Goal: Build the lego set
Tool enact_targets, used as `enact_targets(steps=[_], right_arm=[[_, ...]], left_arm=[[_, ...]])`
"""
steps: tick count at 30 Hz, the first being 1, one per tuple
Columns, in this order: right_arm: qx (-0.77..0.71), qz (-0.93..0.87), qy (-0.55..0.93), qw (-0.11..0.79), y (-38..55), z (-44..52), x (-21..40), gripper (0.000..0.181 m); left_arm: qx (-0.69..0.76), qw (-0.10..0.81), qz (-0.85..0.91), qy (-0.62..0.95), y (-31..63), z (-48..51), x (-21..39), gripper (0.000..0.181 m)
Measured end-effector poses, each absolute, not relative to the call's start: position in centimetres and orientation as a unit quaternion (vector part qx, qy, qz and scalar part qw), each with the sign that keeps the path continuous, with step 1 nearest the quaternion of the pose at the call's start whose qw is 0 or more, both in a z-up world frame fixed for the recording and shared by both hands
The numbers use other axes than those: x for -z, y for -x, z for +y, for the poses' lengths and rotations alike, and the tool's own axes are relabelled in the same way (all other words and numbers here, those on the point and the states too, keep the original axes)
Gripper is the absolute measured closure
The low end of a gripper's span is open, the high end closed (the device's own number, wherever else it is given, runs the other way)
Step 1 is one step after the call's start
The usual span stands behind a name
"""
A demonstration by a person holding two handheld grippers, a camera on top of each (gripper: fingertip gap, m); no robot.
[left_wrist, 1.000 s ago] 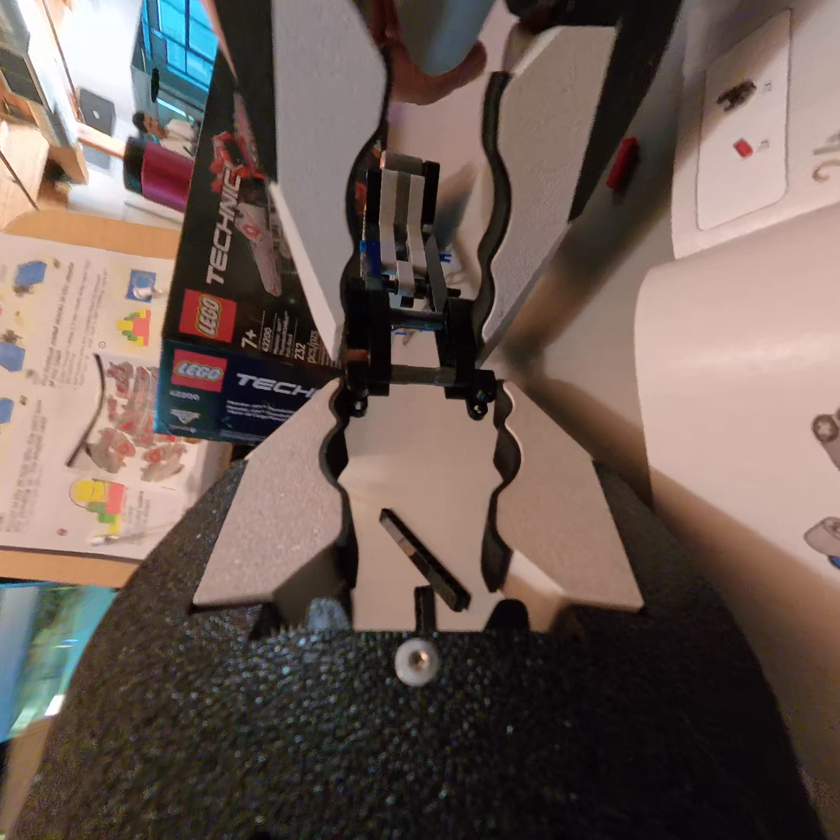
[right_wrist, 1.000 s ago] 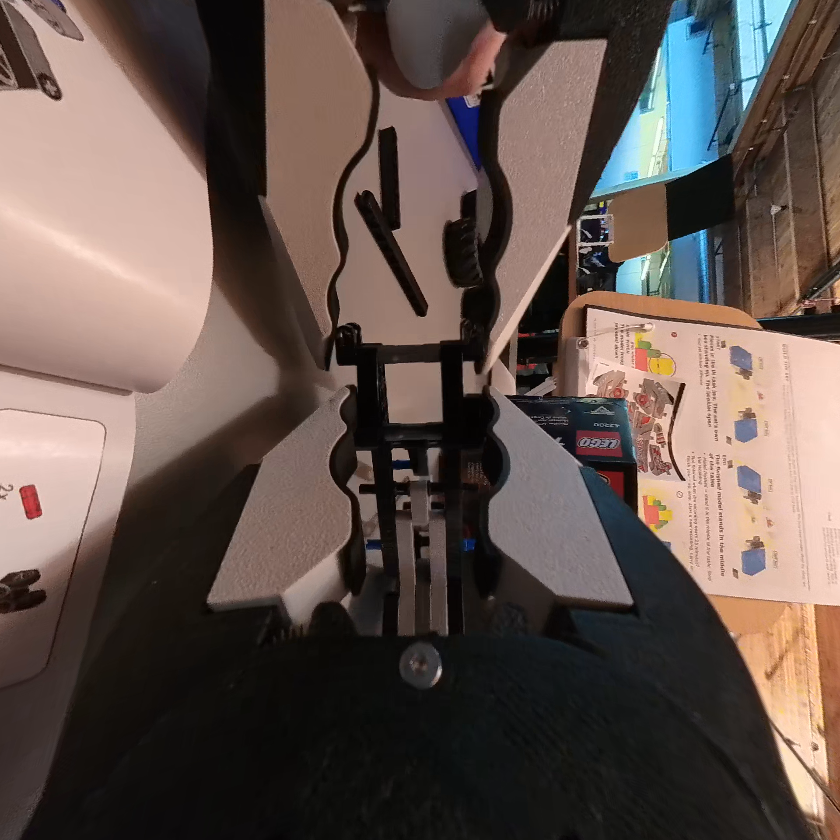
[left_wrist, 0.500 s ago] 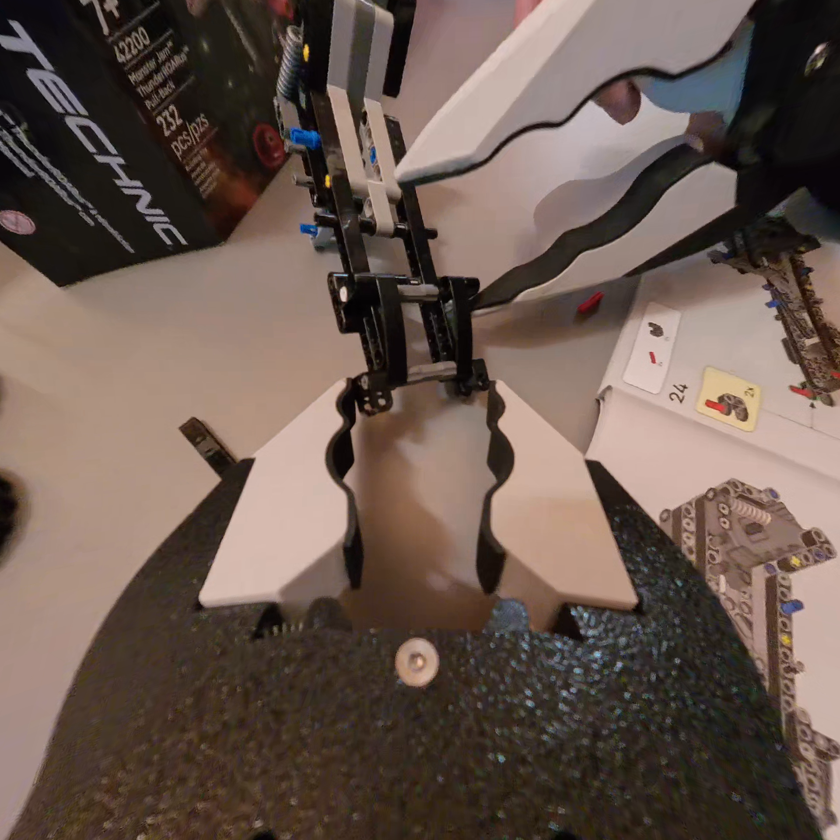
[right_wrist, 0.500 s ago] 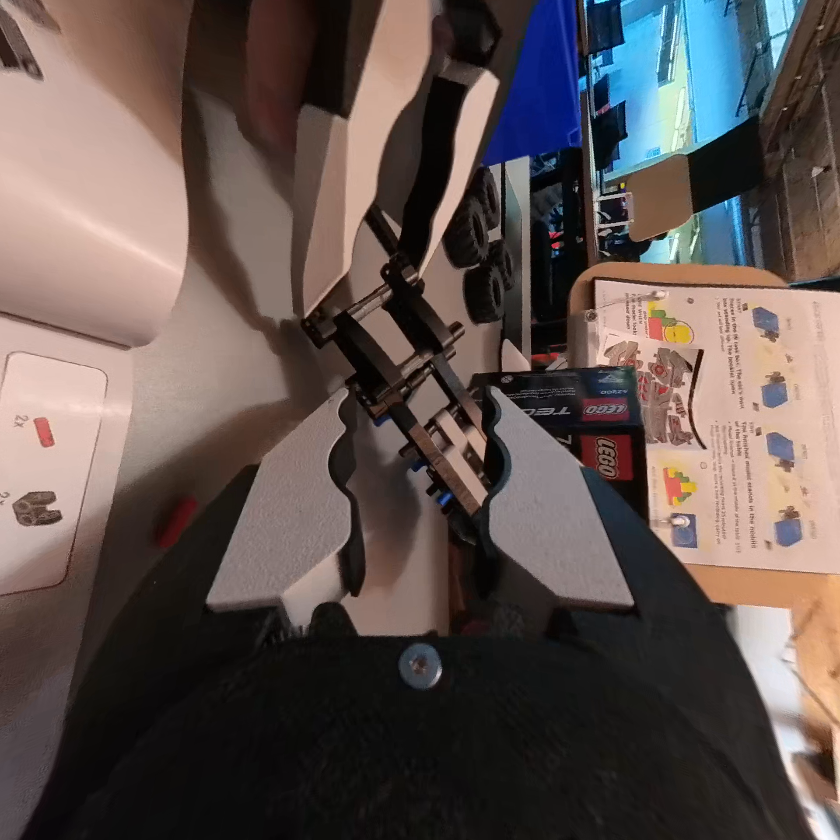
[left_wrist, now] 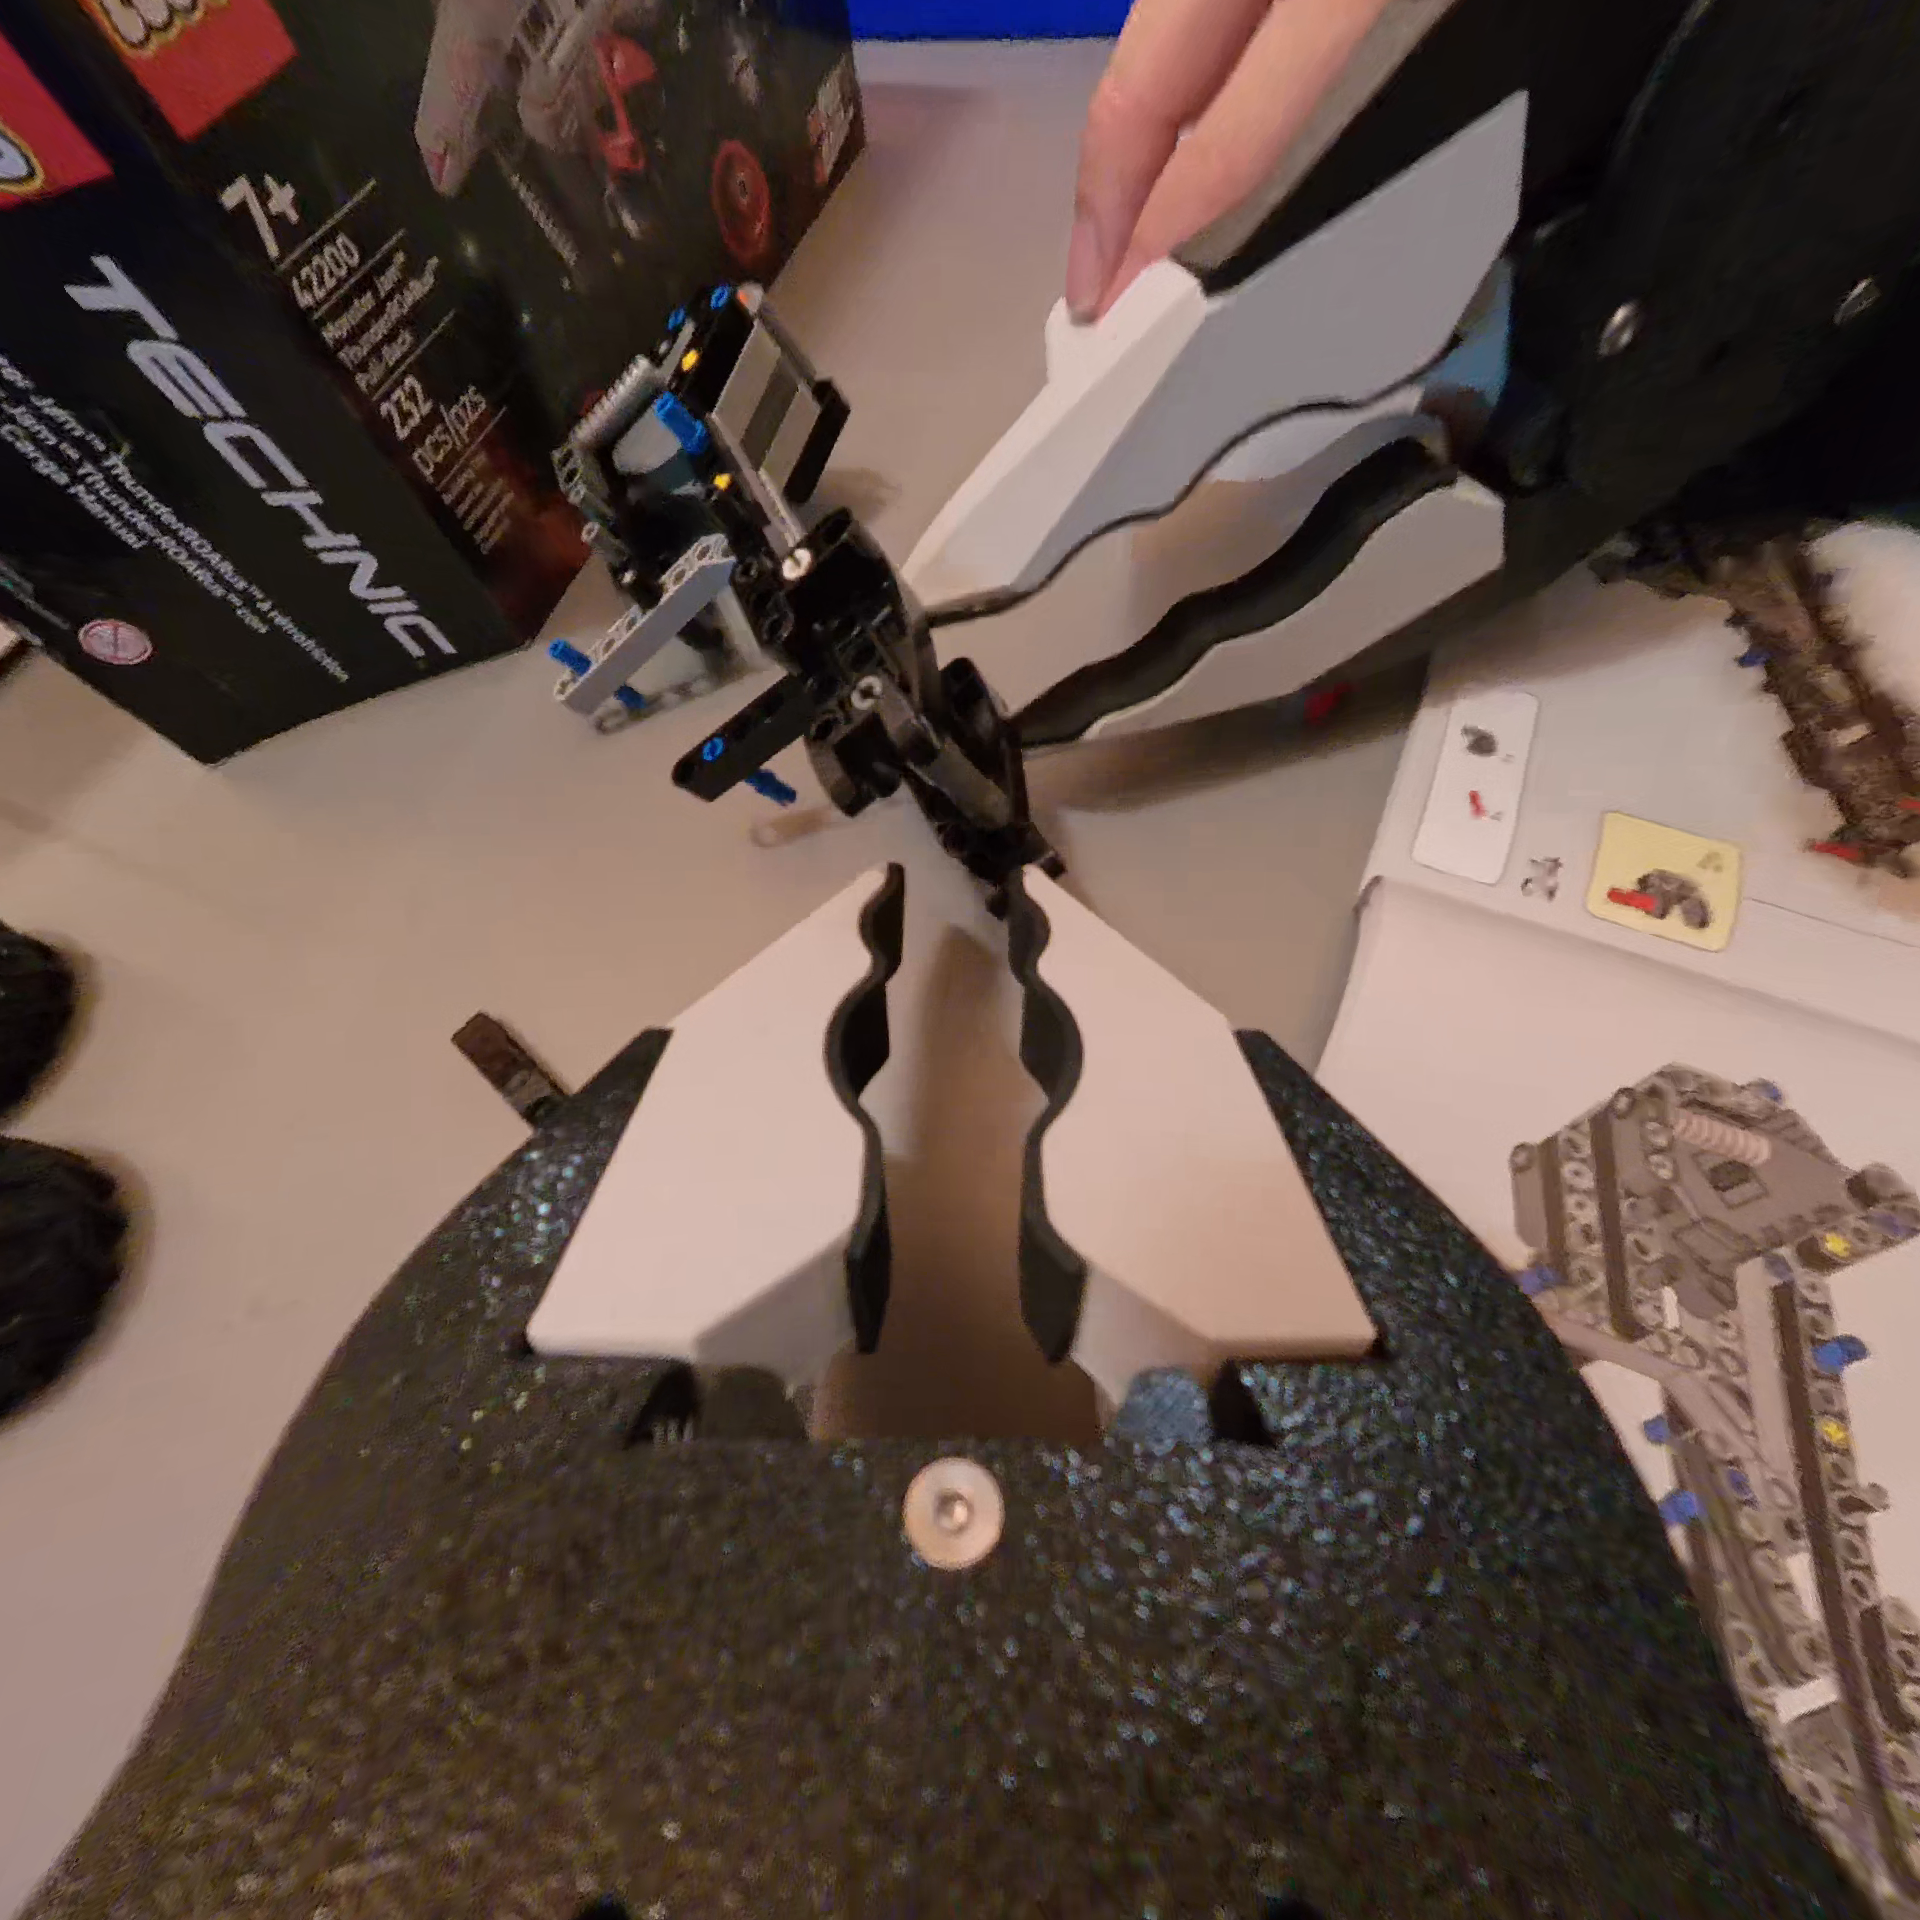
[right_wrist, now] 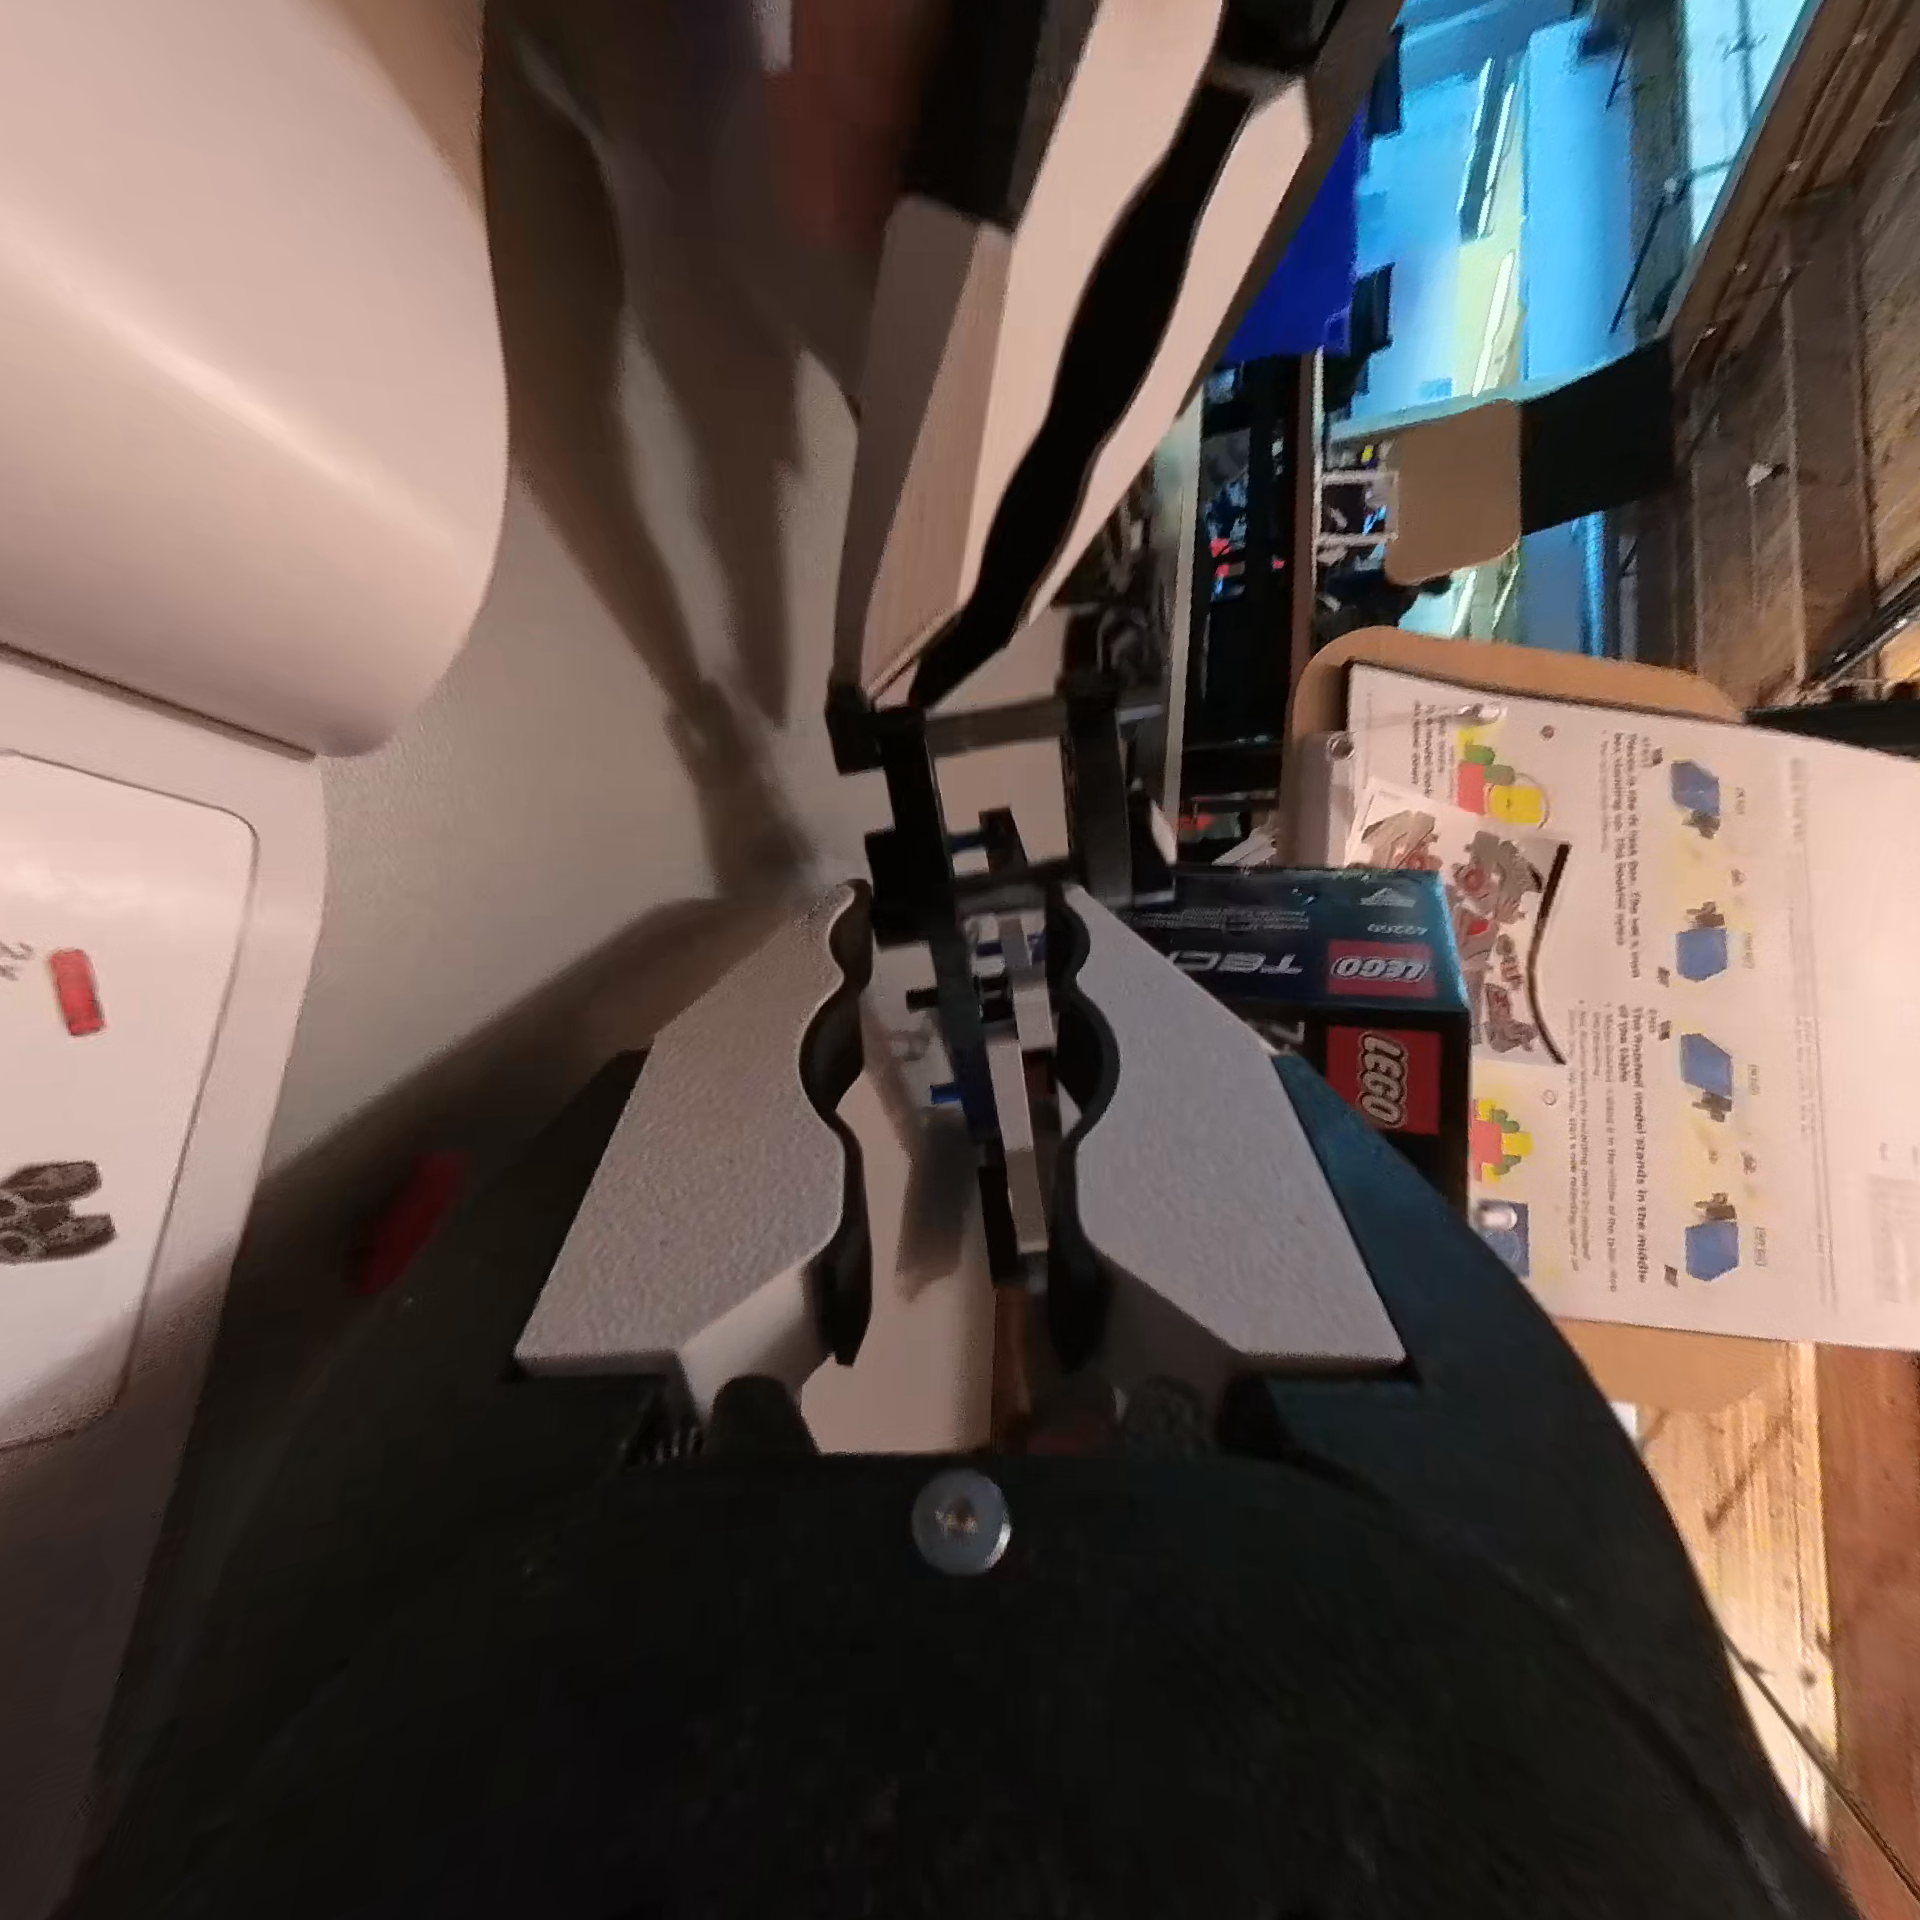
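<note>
The partly built lego assembly (left_wrist: 790, 613), a black and grey beam frame with blue pins, is held above the table between both grippers. My left gripper (left_wrist: 958, 878) has narrow jaws and pinches the black end of one frame beam at its fingertips. My right gripper (right_wrist: 961, 914) is shut on the body of the assembly (right_wrist: 987, 1039), which runs lengthwise between its fingers. In the left wrist view the right gripper (left_wrist: 1195, 468) reaches in from the upper right with a person's hand (left_wrist: 1164, 135) on it. In the right wrist view the left gripper (right_wrist: 1039, 416) comes down from above.
The black lego box (left_wrist: 312, 416) stands behind the assembly and shows in the right wrist view (right_wrist: 1351, 997). An open instruction booklet (left_wrist: 1558, 1039) lies to the right. Black tyres (left_wrist: 31, 1143) sit at the left edge. A loose black beam (left_wrist: 499, 1060) lies by my left finger. A small red piece (right_wrist: 405, 1216) lies on the table.
Both grippers have turned and the assembly has rotated with them. My left jaws have narrowed from spanning the whole frame to pinching one beam end. My right jaws have closed on the body.
</note>
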State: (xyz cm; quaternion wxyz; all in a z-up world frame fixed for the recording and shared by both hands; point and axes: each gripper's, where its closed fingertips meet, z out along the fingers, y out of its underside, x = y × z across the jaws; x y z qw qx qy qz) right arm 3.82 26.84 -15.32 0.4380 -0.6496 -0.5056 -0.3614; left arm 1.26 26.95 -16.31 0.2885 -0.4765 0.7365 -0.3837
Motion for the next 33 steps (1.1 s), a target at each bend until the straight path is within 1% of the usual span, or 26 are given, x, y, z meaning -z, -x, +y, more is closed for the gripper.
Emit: enact_targets(steps=[1,3,5,6,9,12,13,15,18,20,21,23,26,27,28,31,33], right_arm=[[0.352,-0.507,0.642,0.455,-3.2,26.8,14.9,0.154],[0.322,-0.508,0.647,0.468,-2.5,26.5,14.7,0.156],[0.327,-0.498,0.654,0.466,-3.0,26.7,14.7,0.164],[0.334,-0.500,0.655,0.457,-3.3,26.8,14.9,0.168],[0.361,-0.506,0.648,0.440,-4.0,26.9,15.1,0.172],[0.368,-0.508,0.646,0.435,-4.1,26.9,15.0,0.172],[0.371,-0.511,0.645,0.431,-4.1,26.8,14.9,0.172],[0.386,-0.524,0.638,0.411,-4.4,26.6,14.7,0.173],[0.409,-0.543,0.633,0.371,-5.0,26.1,14.0,0.174],[0.390,-0.556,0.642,0.356,-4.7,25.7,13.8,0.175],[0.385,-0.569,0.638,0.349,-4.3,25.6,13.7,0.176],[0.383,-0.594,0.626,0.329,-3.5,25.3,13.7,0.175],[0.395,-0.609,0.612,0.313,-2.4,25.7,13.8,0.174],[0.396,-0.617,0.607,0.307,-2.0,25.7,14.0,0.174],[0.400,-0.621,0.600,0.308,-1.7,25.8,14.0,0.174],[0.401,-0.616,0.600,0.316,-1.4,25.8,13.5,0.174],[0.407,-0.595,0.598,0.350,-1.6,26.0,12.3,0.172]], left_arm=[[0.399,0.279,0.729,0.481,-1.3,26.6,16.1,0.164],[0.424,0.261,0.717,0.487,-1.3,26.1,15.8,0.165],[0.435,0.253,0.714,0.487,-1.3,25.9,15.7,0.168],[0.439,0.251,0.713,0.486,-1.3,25.9,15.6,0.166],[0.441,0.252,0.711,0.487,-1.3,26.1,15.5,0.164],[0.401,0.279,0.728,0.481,-1.2,27.0,15.9,0.159],[0.385,0.295,0.736,0.473,-1.2,27.3,15.9,0.157],[0.357,0.349,0.747,0.440,-1.4,27.6,15.0,0.147],[0.292,0.475,0.754,0.348,-1.9,27.7,12.6,0.130],[0.241,0.541,0.756,0.280,-2.1,27.2,11.5,0.120],[0.216,0.562,0.757,0.254,-2.2,26.9,11.4,0.113],[0.177,0.570,0.771,0.221,-2.4,26.4,12.1,0.105],[0.161,0.560,0.782,0.223,-2.7,26.2,13.4,0.103],[0.153,0.568,0.776,0.230,-2.9,26.5,13.4,0.108],[0.149,0.576,0.771,0.229,-3.0,26.7,13.2,0.116],[0.171,0.580,0.757,0.248,-3.1,26.5,12.5,0.117],[0.216,0.581,0.732,0.285,-3.2,26.6,11.4,0.117]])
